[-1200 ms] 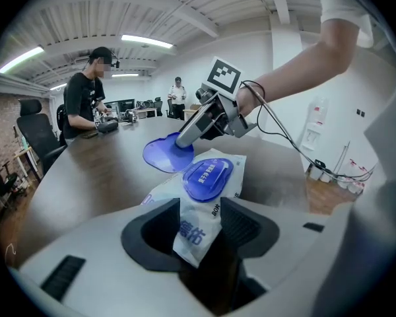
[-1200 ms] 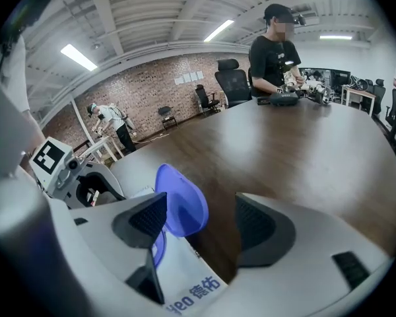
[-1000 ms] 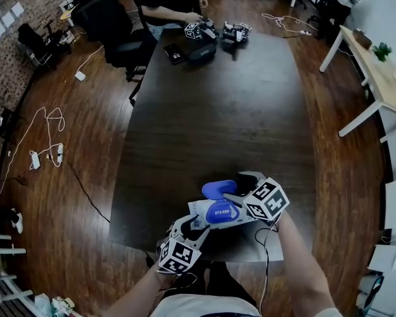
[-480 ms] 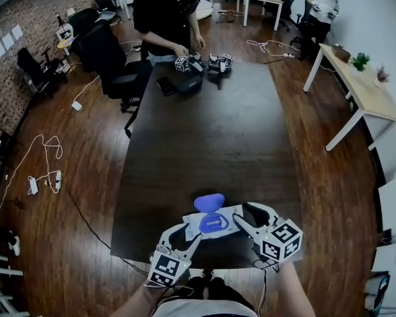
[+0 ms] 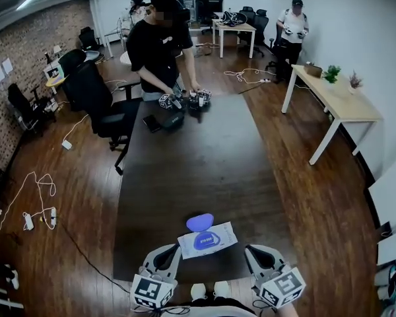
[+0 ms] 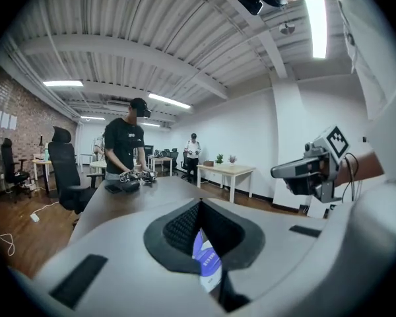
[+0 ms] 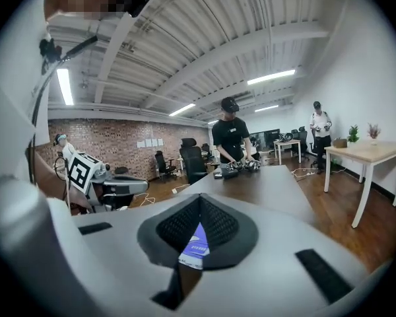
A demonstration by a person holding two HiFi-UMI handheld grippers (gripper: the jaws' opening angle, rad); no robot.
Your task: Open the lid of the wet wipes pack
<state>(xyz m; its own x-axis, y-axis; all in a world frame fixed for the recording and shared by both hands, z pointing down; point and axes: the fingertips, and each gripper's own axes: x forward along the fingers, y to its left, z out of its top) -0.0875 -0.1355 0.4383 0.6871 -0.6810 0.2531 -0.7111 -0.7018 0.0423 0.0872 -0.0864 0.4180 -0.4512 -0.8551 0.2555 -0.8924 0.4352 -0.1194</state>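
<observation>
Now you are holding both grippers at the near edge of the desk [image 5: 198, 157], with the left gripper [image 5: 171, 251] and the right gripper [image 5: 252, 251] flanking the wet wipes pack [image 5: 208, 240] and touching nothing. Both sets of jaws have just been closing and are sitting pressed together, empty; the pack is showing only beyond them. It is lying flat near that edge, midway between the side edges. Its blue lid [image 5: 200, 222] is apparently flipped up toward the far end, though it is small here, so the job is looking done. Bare desk is stretching ahead to the person [image 5: 160, 51] working at the far end, leaving you ample room
</observation>
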